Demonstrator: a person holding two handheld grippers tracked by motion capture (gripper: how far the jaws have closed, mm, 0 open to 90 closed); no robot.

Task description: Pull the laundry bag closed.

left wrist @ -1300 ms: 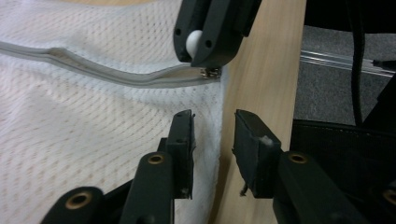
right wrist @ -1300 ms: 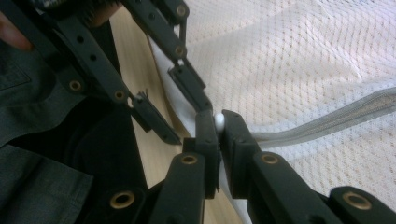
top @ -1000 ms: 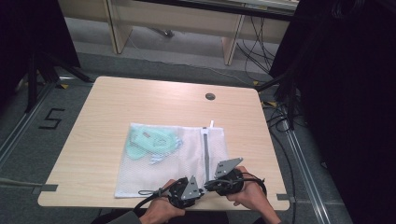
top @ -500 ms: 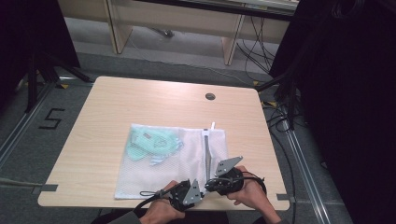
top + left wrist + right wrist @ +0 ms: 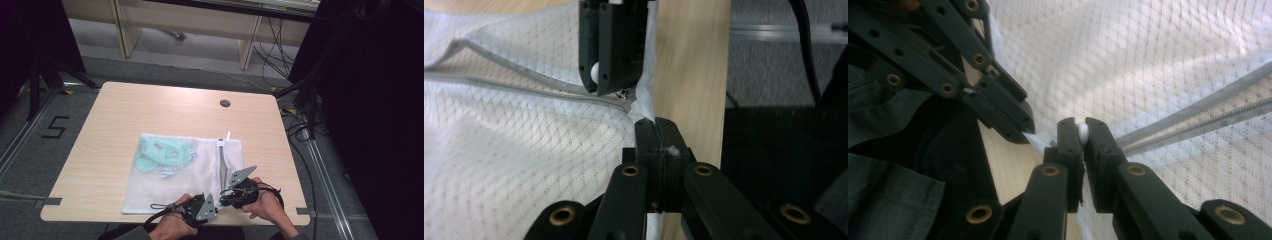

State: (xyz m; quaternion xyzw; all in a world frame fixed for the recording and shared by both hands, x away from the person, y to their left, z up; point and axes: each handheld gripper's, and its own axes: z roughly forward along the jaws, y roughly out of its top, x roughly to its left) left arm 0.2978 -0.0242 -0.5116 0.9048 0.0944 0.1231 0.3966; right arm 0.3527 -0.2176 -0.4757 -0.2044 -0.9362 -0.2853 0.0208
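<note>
Pinching the white mesh bag [image 5: 200, 172] corner with your left hand-held gripper [image 5: 655, 131] and its zipper pull [image 5: 1082, 132] with your right hand-held gripper [image 5: 1079, 131], you have the green clothes [image 5: 162, 152] inside but the zipper [image 5: 222, 162] not yet closed.

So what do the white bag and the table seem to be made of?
Bag: looks like thin white synthetic mesh, matte; a diamond weave shows and the green item inside is visible through it. Table: probably wood-look laminate, smooth and slightly glossy, with pale even grain.
</note>
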